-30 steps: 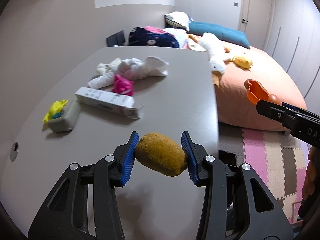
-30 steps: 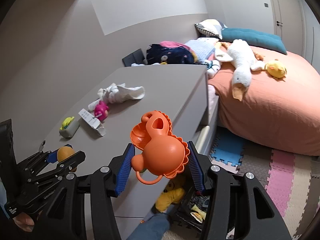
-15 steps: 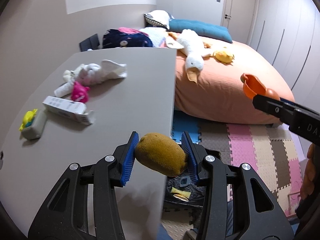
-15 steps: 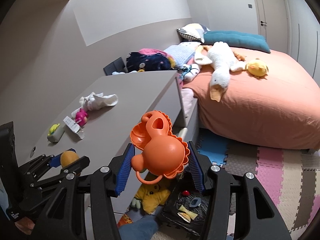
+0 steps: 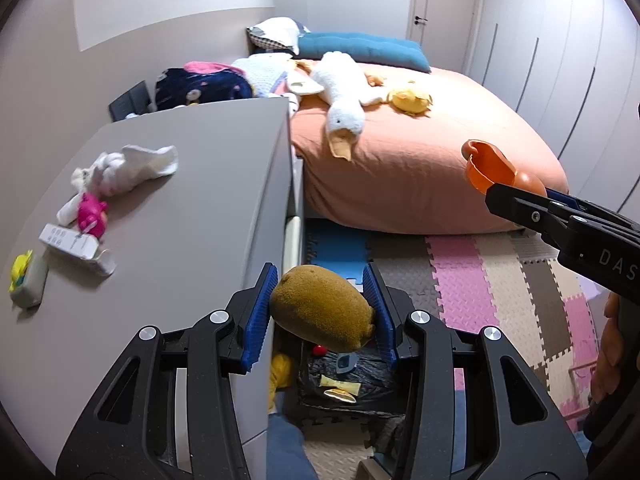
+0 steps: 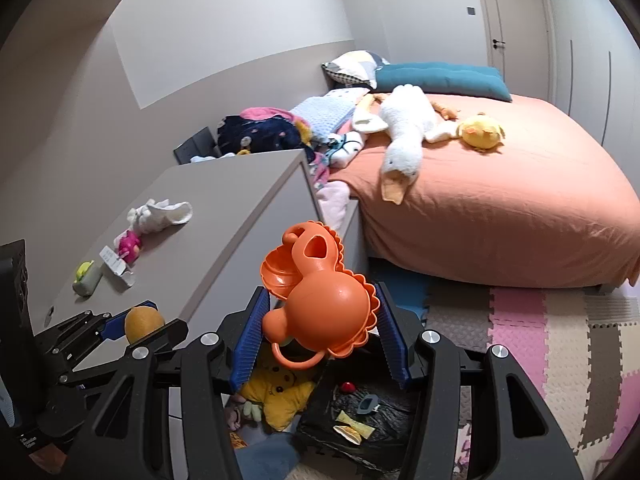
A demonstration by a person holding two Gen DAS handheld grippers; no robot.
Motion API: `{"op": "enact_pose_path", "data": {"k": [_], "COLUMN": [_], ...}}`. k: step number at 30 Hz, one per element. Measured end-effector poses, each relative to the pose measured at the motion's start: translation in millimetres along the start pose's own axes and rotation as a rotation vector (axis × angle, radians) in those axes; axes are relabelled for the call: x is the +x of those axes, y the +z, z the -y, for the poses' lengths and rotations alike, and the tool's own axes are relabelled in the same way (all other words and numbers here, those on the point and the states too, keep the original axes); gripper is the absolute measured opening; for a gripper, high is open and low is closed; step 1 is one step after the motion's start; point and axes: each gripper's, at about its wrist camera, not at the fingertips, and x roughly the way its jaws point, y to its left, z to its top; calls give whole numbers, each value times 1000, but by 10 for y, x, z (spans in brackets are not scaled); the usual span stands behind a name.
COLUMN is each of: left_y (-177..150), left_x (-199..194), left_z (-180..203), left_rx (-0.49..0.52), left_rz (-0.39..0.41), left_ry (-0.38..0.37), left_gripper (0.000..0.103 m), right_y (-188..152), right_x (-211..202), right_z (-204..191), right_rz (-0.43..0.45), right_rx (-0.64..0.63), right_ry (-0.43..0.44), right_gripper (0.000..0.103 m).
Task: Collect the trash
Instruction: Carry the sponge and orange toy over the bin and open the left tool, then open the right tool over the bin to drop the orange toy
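My left gripper [image 5: 322, 314] is shut on a fuzzy brown kiwi [image 5: 320, 314], held past the table's right edge above a black-lined trash bin [image 5: 348, 384] on the floor. My right gripper [image 6: 320, 328] is shut on an orange plastic toy [image 6: 320, 300], held above the same bin [image 6: 360, 412]. The bin holds several small scraps. The kiwi also shows in the right wrist view [image 6: 142, 322], and the orange toy in the left wrist view [image 5: 492, 168].
The grey table [image 5: 192, 208] carries a white cloth [image 5: 124, 168], a pink toy [image 5: 92, 214], a white box [image 5: 76, 246] and a yellow-topped item [image 5: 26, 280]. A yellow plush [image 6: 280, 392] lies beside the bin. A bed [image 5: 420, 152] with plush toys stands behind.
Both grippers have moved right, off the table and out over the floor bin, each still holding its object.
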Motion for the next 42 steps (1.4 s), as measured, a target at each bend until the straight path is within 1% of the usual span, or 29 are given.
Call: {"op": "enact_pose_path", "data": {"k": [10,15,17,18,19,20,21,22,24,30,42], "left_y": [52,40,43,42,49,50,50,55,56,70,31], "left_x": [162,249,295,325,347,352,356,369,372,320,334], "left_z": [350,437,447,456,456,450,443,436,387,237,46], "left_rx": [59,74,72,74,72,67,68,69,57,34,-6], "left_rz": [-28,-49,-63,-77,-81,-67,-59,-68,-76,-60,-71], "left_ry": [-51,-71,-88,-91,-79,-46,-21,-11,-9,20,39], "left_gripper": [44,44,46,66,94,97,97,97,97,97,97], "right_y": [-16,-17,-16,-13,-4,6,14,22,30,28,4], "right_x": [-16,23,54,70,92,103,102,91,78,107,202], "right_z": [311,408,442,444,455,466,470,478,510,519,284], "right_rz": [-9,-19,-27,-32,-37,-36,-29,-19,-12,-14,-36], "right_rx": [43,59,65,67,69,73,74,73,76,90,50], "right_ry": [-44,-55,-61,-66,-75,-90,-105,-121,-128,-114,-77], "right_gripper": [54,54,54,55,62,68,75,76,76,77,77]}}
